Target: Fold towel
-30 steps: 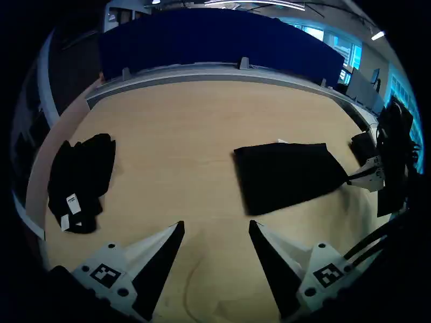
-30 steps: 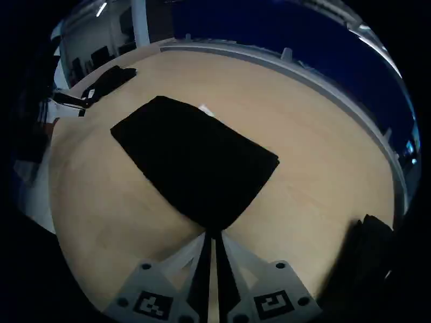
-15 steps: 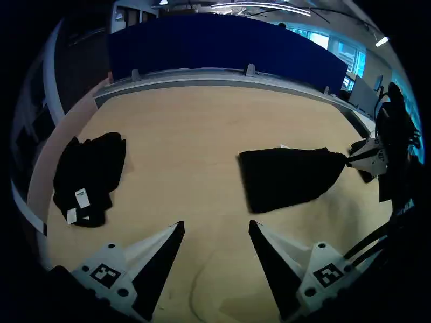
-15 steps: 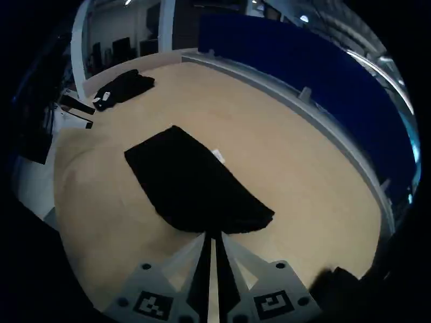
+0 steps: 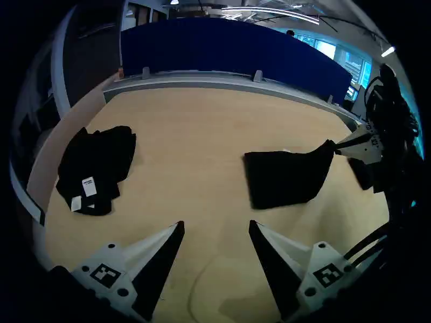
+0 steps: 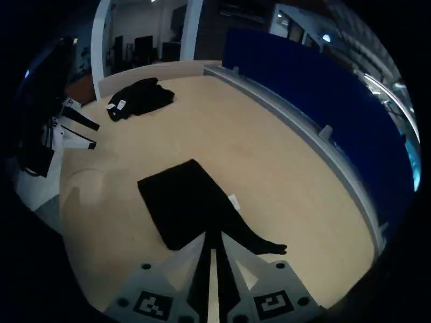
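Now right claw point(image 6: 214, 238) pinching black towel point(image 6: 178, 204), white tags point(image 5: 89, 187) unreadable

We take this for an open-plan office: we see a broad wooden desk point(image 5: 199, 124) backed by a long blue partition point(image 5: 231, 48), strip lights point(image 5: 269, 9) on the ceiling, and bright windows point(image 5: 358, 67) along the far wall.

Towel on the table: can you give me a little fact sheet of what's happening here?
Towel: black, lying on the wooden table, one corner raised
Right gripper: shut on that raised corner
Left gripper: open, holding nothing, apart from the towel
Other cloth: dark crumpled pile with white tags, farther along the table
Backdrop: blue divider along the table's far edge
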